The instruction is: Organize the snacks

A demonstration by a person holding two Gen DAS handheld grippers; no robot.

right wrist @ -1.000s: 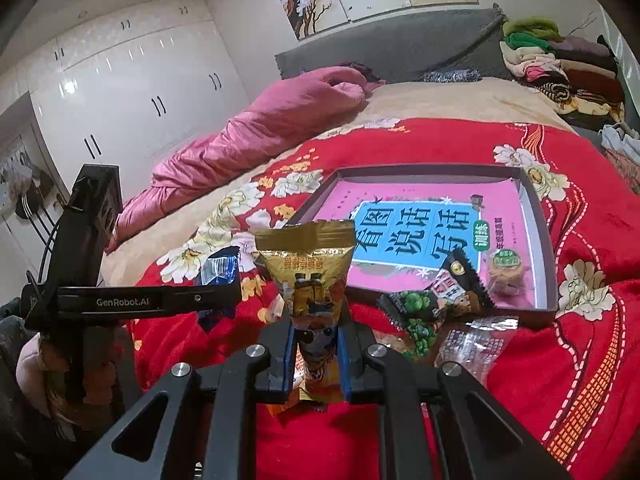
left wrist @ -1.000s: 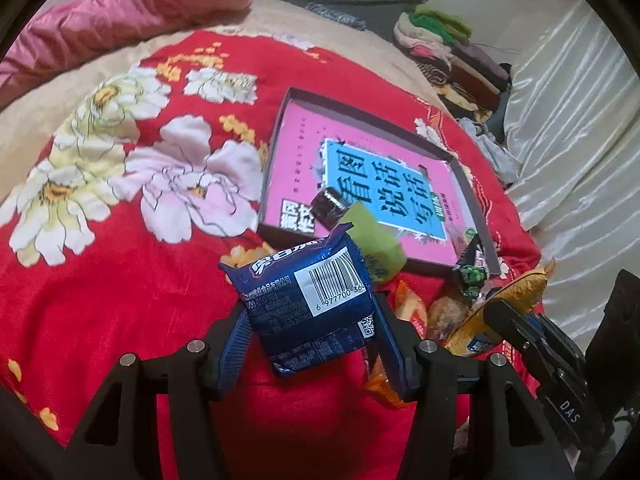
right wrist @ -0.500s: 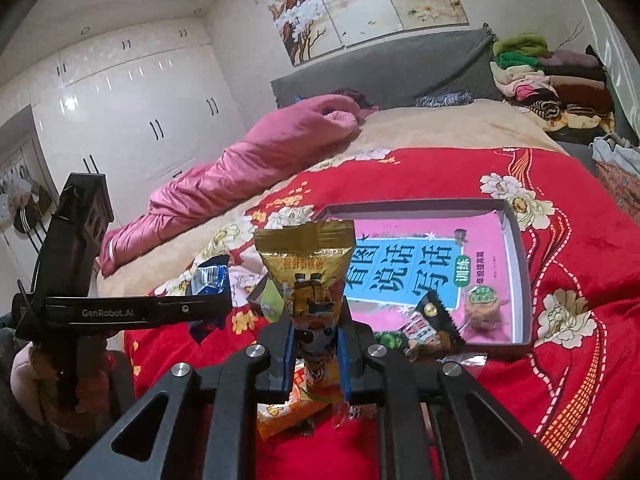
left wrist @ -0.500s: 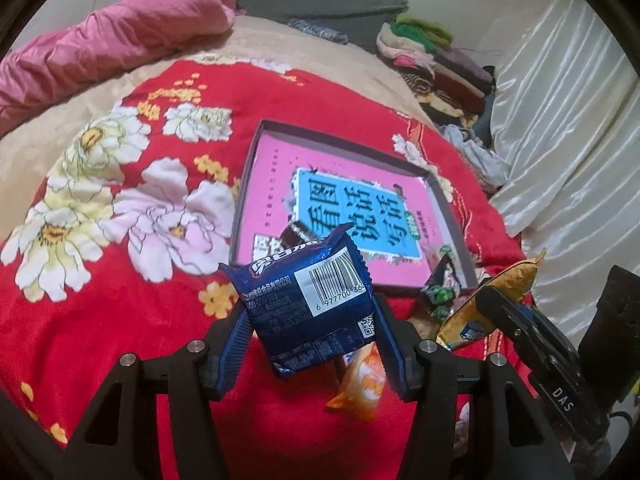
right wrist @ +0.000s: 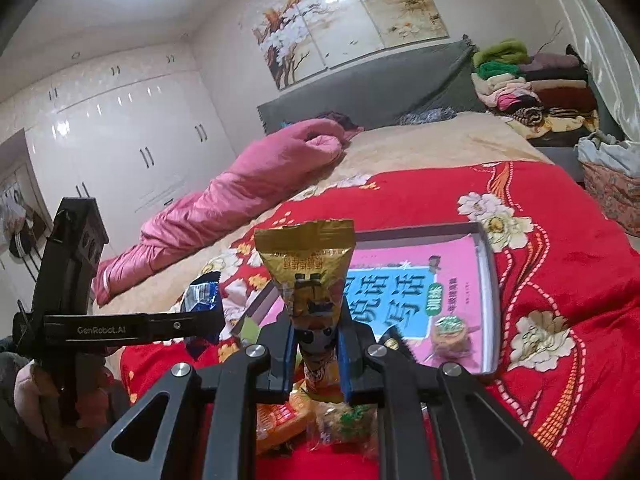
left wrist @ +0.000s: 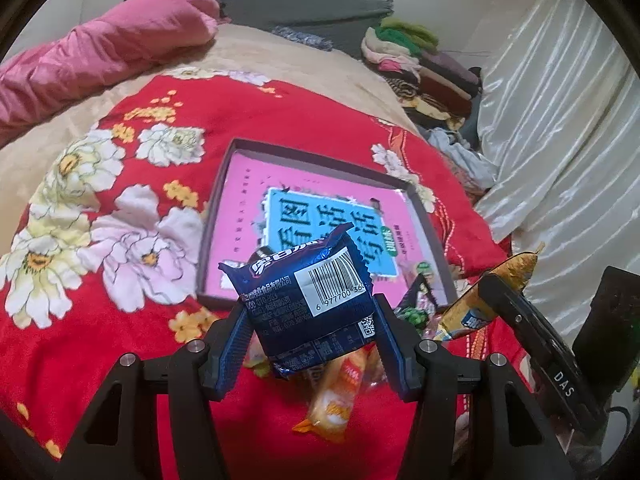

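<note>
**A:** What are your two tools holding right now?

**B:** Your left gripper (left wrist: 312, 344) has its jaws pinched on the sides of a dark blue foil snack packet with a white barcode label (left wrist: 308, 304), held clear of the bed. Your right gripper (right wrist: 316, 356) is squeezed tight on the narrow lower part of a tall gold foil snack bag (right wrist: 310, 280), which stands upright between the pads.

**A:** And what lies past them?

**B:** Just below your left jaws, at six o'clock, an orange wrapped snack (left wrist: 334, 400) lies on the red flowered blanket (left wrist: 100, 320). Beyond the blue packet, at twelve o'clock, sits the shallow grey-rimmed tray lined with a pink and blue printed sheet (left wrist: 218, 216). From your right camera, a small round green-topped snack (right wrist: 450, 334) rests inside that tray near its front edge. Farthest off, at eleven o'clock, a pink quilted duvet (left wrist: 104, 52) is bunched along the bed.
</note>
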